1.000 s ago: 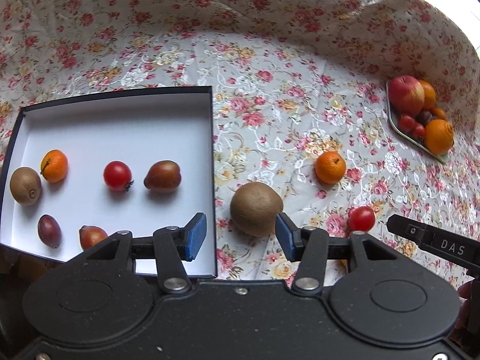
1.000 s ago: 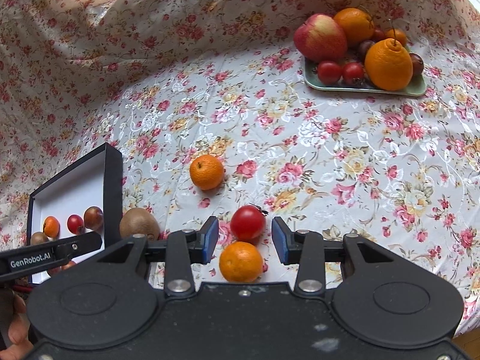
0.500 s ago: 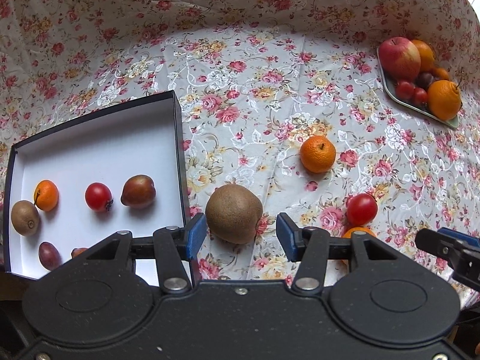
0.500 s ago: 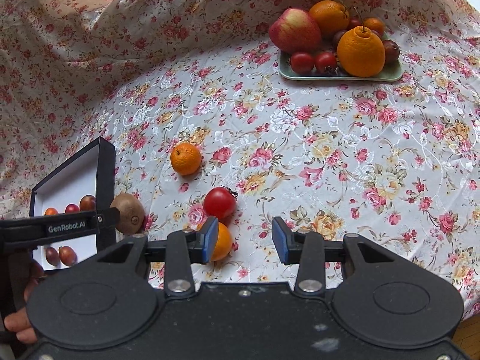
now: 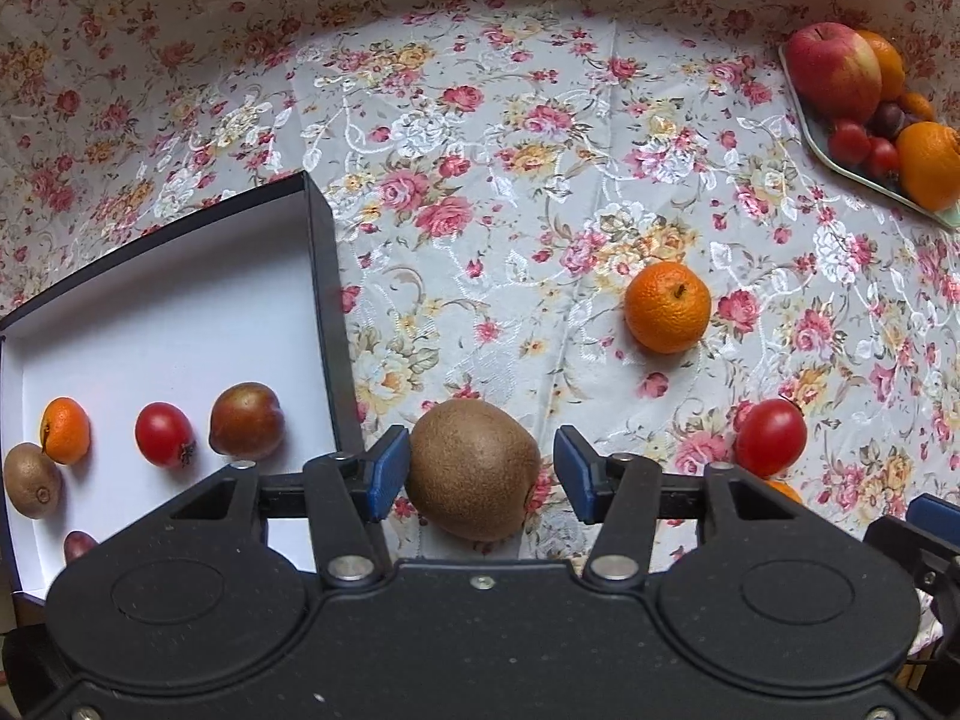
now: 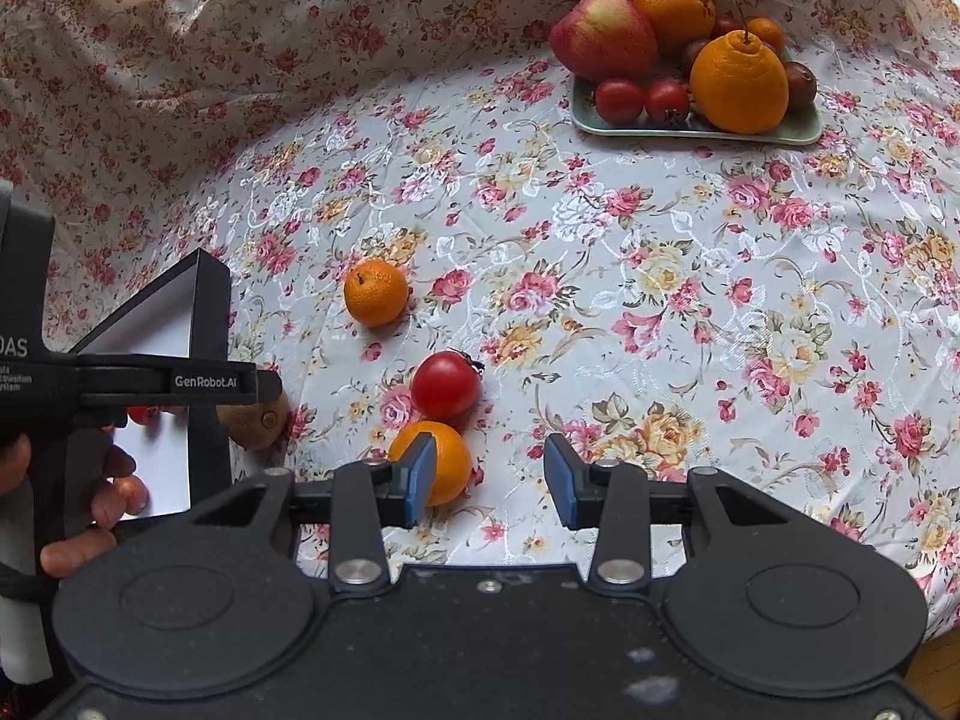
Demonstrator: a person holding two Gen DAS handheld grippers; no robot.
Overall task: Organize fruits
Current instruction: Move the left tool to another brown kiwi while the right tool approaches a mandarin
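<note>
Left gripper (image 5: 474,474) spread wide, straddling the kiwi (image 5: 474,468) (pads apart from it); right gripper (image 6: 489,474) wide, a tangerine (image 6: 444,459) at its nine o'clock.

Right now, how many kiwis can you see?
2. One kiwi sits on the cloth between the open left gripper's fingers; the other lies at the box's left edge. More may be hidden.

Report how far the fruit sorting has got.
Done: six small fruits already lie in the white box. In hand: the open left gripper straddles the loose kiwi on the cloth, not yet clamped. The right gripper is open and holds nothing. Left: two mandarins and a tomato loose on the cloth, plus the piled tray.
</note>
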